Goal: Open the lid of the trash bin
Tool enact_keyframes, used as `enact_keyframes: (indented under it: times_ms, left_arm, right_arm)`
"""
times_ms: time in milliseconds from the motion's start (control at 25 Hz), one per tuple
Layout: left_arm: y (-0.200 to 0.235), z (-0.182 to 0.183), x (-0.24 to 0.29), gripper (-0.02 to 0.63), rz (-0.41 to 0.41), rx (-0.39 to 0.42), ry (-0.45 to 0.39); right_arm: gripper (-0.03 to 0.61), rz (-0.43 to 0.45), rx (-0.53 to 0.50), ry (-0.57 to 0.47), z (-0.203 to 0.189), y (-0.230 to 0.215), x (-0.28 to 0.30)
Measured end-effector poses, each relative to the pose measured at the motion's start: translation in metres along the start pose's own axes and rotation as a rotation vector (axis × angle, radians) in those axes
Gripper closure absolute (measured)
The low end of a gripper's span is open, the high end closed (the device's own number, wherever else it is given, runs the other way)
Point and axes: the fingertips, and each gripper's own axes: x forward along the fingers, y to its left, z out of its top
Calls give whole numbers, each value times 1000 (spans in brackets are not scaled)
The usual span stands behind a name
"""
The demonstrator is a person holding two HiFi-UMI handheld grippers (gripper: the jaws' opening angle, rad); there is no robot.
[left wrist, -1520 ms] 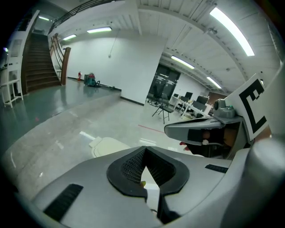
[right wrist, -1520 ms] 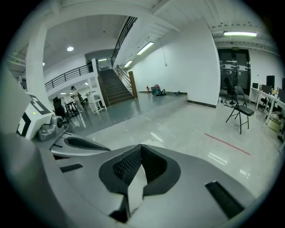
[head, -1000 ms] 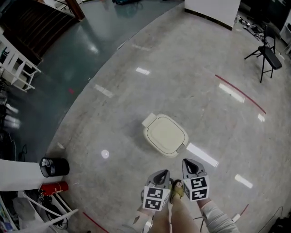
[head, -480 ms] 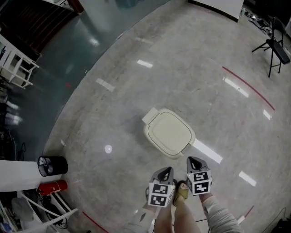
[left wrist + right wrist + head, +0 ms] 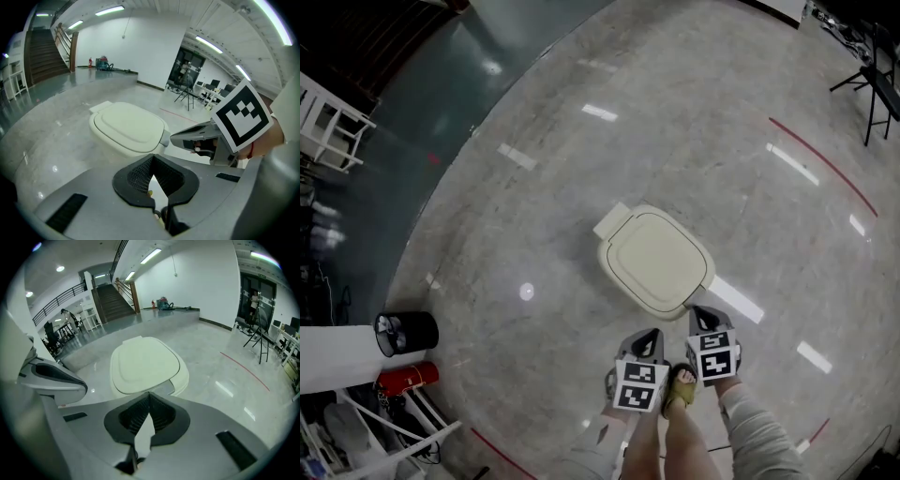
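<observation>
A cream trash bin (image 5: pixel 654 261) stands on the polished grey floor with its lid down flat. A small hinge tab sticks out at its far left corner. My left gripper (image 5: pixel 651 336) is shut and empty, a short way from the bin's near side. My right gripper (image 5: pixel 701 314) is also shut and empty, with its tip almost at the bin's near right edge. The left gripper view has the bin (image 5: pixel 129 126) just beyond the closed jaws (image 5: pixel 152 157), and the right gripper (image 5: pixel 187 138) at the right. In the right gripper view the lid (image 5: pixel 145 364) fills the middle ahead of the jaws (image 5: pixel 149 394).
A black bucket (image 5: pixel 406 333) and a red cylinder (image 5: pixel 408 378) lie at the lower left beside white frames. A red line (image 5: pixel 825 164) crosses the floor at the right. A black stand (image 5: pixel 872 75) is at the far right. The person's sandalled foot (image 5: pixel 680 389) is between the grippers.
The bin has come nearer in the head view and looks larger. Both grippers have moved forward towards its near edge, still shut.
</observation>
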Motion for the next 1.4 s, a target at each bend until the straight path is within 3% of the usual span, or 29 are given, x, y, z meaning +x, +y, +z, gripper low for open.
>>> enact_keyframes:
  times_ms: [320,1040,1400]
  left_arm:
    - [-2,-6,6,609,-9,21,26]
    - [-2,-9,7,609,-8,-7,41]
    - [-1,0,1,609,1,-28,43]
  right_arm:
    - [578,-11,-34,69,-10,0,17]
    - [578,-31,29,71,-18,-3,22]
    - [578,-6,11,119,-10,-2,18]
